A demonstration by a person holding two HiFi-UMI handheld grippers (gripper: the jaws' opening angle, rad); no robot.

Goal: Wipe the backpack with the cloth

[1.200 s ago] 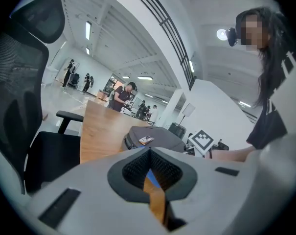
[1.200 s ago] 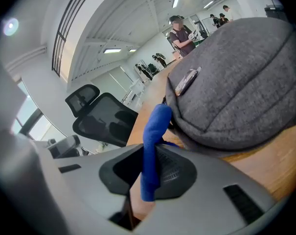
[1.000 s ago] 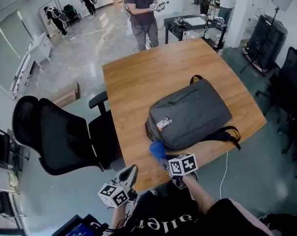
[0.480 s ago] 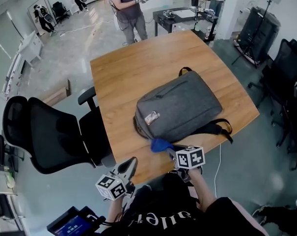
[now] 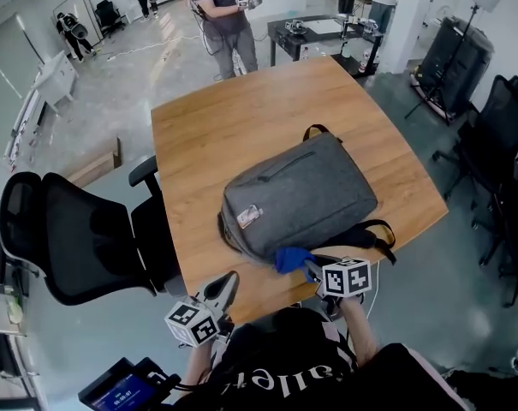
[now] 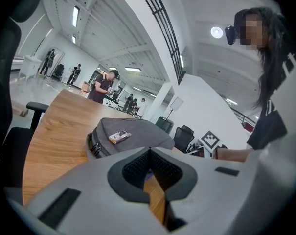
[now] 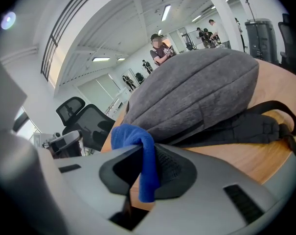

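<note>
A grey backpack lies flat on the wooden table, with a small tag near its left end and dark straps along its near side. My right gripper is shut on a blue cloth, which rests against the near edge of the backpack. In the right gripper view the cloth hangs over the jaws of the gripper, close to the backpack. My left gripper hangs shut below the table's near edge, left of the backpack, holding nothing.
A black office chair stands against the table's left side. A person stands beyond the far end, near a black table. More black chairs are at the right. A strap lies on the wood near the table's edge.
The right gripper has carried the blue cloth rightward along the backpack's near side, from the left corner toward the middle. The left gripper has stayed put.
</note>
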